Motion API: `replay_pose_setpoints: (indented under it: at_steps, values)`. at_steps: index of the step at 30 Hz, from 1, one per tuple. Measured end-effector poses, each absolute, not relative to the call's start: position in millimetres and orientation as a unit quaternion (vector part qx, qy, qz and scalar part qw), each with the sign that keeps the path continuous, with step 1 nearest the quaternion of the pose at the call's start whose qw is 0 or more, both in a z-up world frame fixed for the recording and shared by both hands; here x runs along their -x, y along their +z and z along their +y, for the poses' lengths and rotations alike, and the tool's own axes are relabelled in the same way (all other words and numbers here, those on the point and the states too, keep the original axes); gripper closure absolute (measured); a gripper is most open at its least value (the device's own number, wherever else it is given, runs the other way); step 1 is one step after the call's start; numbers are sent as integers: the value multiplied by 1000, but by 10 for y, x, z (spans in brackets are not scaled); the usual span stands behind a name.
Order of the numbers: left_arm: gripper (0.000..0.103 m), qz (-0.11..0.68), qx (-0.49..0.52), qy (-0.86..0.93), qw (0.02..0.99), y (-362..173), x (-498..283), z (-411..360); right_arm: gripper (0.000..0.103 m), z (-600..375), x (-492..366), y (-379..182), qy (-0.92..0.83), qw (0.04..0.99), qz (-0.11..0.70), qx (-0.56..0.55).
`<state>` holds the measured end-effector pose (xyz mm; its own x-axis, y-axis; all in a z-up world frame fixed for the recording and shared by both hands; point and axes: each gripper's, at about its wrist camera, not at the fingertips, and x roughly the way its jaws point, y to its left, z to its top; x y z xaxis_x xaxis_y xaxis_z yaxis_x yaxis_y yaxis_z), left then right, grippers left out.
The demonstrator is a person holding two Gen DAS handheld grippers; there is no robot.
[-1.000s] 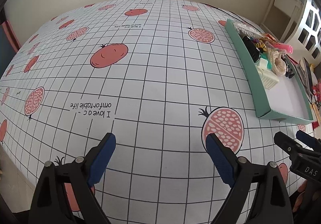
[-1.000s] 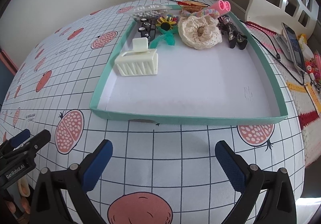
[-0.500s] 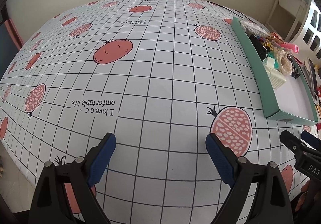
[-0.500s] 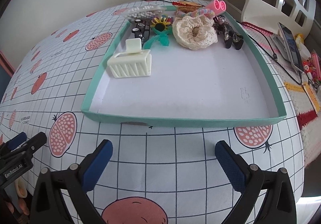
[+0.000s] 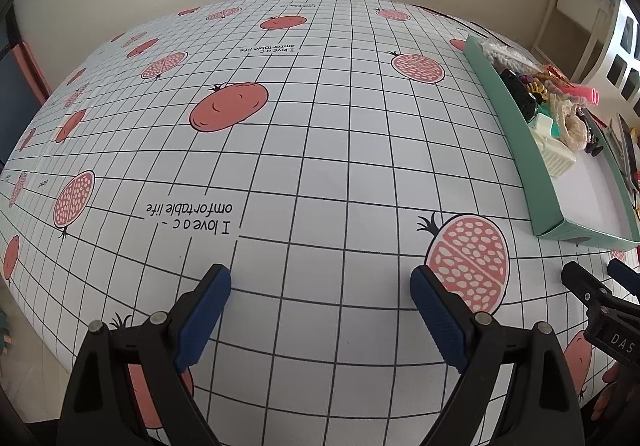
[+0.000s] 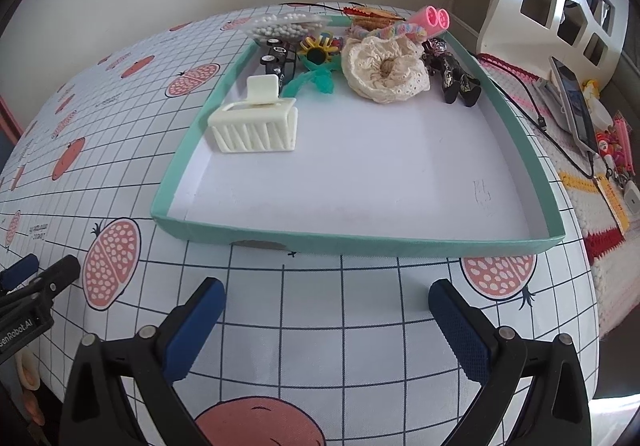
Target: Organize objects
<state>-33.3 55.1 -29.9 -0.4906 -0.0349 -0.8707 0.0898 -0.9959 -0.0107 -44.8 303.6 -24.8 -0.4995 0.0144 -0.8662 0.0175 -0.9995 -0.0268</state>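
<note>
Both tools hang empty over the desk point(image 6: 360, 286), which wears a grid cloth printed with pomegranates. The left tool point(image 5: 320, 286) stands wide with only bare cloth between its blue pads; the right tool point(image 6: 326, 298) is equally wide and empty, pointing at the near wall of the teal tray point(image 6: 360, 244).

The task's things sit crowded along the tray's far edge. From the right wrist view, the cream claw clip point(image 6: 256, 128) lies at about 10 o'clock inside the tray, close to its left wall. The cream lace scrunchie point(image 6: 384, 72) is near 12 o'clock, the black glittery bow point(image 6: 454, 72) at 1 o'clock, the pink roller point(image 6: 434, 19) behind it, and a bag of white beads point(image 6: 286, 26) at 11 o'clock on the far rim.

Risks, as I judge them: the pile is tight, so closing on one piece could drag a neighbour or snag the teal ribbon point(image 6: 316, 80) beside the clip. The light tray may slide on the smooth cloth if a finger catches its wall. The clip's smooth, sprung shell could squirt out of a pinch taken off-centre.
</note>
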Motion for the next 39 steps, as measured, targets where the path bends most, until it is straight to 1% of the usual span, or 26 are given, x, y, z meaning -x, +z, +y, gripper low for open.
replay_pose_setpoints:
  at_steps: [3,6,13,39]
  values:
    - [10,28,-499,-865,37,-301,321,552,0,3037,443,-252,-867,1,16,-497]
    - [0,28,-498,-866,40,-335,307,564,0,3037,427,-255,-869,1,15,-495]
    - [0,31,-477,-877,48,-338,249,581,0,3030,401,-257,-874,-5,11,-487]
    - [0,34,-463,-884,51,-333,243,600,0,3023,368,-259,-879,-10,8,-476]
